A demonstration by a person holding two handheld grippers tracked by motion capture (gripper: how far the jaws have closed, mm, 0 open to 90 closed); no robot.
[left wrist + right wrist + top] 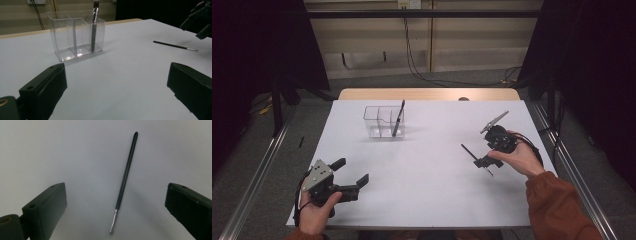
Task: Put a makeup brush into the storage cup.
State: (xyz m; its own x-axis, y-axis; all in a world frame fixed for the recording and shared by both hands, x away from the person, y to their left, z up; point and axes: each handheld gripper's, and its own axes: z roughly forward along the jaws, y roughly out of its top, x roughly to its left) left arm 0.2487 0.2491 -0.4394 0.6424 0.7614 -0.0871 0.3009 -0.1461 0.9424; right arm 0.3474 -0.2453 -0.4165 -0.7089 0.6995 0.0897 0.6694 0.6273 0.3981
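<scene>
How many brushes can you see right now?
2: one brush stands upright in the clear organizer's end compartment; the thin brush lies on the table between the open right gripper's jaws.

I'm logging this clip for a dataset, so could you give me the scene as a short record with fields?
surface: white table
holder: clear three-compartment organizer, upright
in holder: dark brush standing in one end compartment
loose item: thin black brush lying flat on the table
right gripper: open, poised over the thin black brush, not touching it
left gripper: open, holding nothing
</scene>
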